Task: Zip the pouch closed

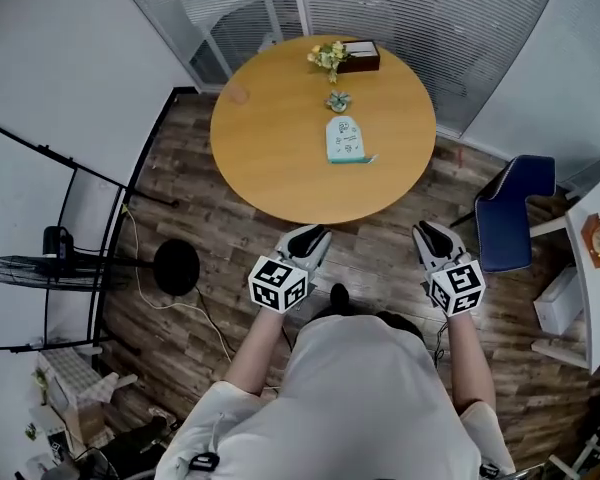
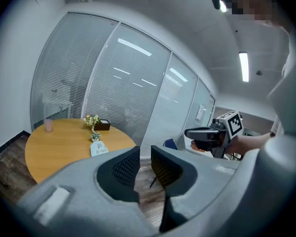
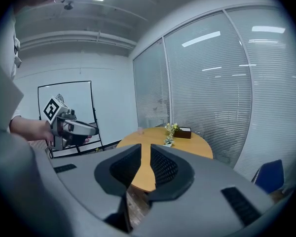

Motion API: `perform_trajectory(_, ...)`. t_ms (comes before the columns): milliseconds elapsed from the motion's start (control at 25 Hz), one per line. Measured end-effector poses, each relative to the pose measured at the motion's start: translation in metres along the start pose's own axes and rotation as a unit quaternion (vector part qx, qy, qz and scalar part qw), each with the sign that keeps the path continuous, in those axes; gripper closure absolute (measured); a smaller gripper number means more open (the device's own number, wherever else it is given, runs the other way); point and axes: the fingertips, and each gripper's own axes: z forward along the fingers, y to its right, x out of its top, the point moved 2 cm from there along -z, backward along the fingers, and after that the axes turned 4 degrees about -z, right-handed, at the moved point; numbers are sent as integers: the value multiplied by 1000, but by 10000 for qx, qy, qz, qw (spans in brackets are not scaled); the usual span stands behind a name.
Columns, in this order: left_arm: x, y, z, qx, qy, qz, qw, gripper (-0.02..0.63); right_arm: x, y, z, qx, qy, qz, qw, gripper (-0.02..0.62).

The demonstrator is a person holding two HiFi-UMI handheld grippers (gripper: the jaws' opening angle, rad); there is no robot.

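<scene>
The pouch point(image 1: 347, 139), pale teal and white, lies flat right of centre on the round wooden table point(image 1: 270, 158); in the left gripper view the pouch point(image 2: 99, 148) shows small and far off. Both grippers are held out over the floor, short of the table's near edge. My left gripper point(image 1: 313, 232) points at the table, its jaws point(image 2: 144, 164) a narrow gap apart with nothing between them. My right gripper point(image 1: 426, 230) stands level with it to the right, also slightly open point(image 3: 144, 164) and empty. In the right gripper view I cannot make out the pouch.
On the table's far side stand a small potted plant point(image 1: 337, 100), flowers point(image 1: 328, 58) beside a dark box point(image 1: 361, 56), and a pink cup point(image 1: 238, 94). A blue chair point(image 1: 515, 208) stands right of the table, a fan point(image 1: 30, 268) and a black round base point(image 1: 175, 266) left. Blinds close off the back.
</scene>
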Motion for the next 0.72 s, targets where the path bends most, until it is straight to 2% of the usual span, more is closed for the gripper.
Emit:
perform_trajectory(400,14,-42,14,-97,-112,-56,9999,526,12,7,32,-188,-151,-3,9997,537)
perform_trajectory(720,24,-69,43,111,-137,-145,9997,526,6,38,75,-20,-373,124,9992,537)
